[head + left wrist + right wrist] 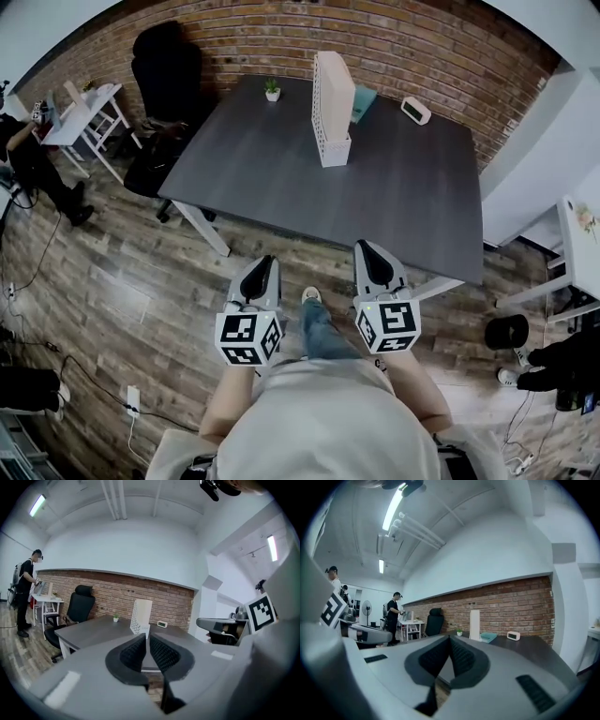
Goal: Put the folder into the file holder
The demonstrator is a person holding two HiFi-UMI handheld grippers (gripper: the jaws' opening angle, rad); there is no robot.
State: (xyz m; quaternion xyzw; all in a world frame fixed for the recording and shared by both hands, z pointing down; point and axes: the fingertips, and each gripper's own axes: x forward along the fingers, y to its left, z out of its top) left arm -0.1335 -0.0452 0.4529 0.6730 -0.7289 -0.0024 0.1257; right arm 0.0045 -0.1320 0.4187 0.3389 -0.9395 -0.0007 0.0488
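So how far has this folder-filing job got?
Nothing looks done yet: the teal folder lies on the dark grey table beside the upright white perforated file holder. Nothing is in hand: left gripper and right gripper are shut, empty, short of the table. Remaining: pick up the folder and slot it in.

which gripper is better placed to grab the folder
Right, probably: the teal folder lies just right of the file holder, nearer the right gripper than the left gripper. Both are shut, empty.
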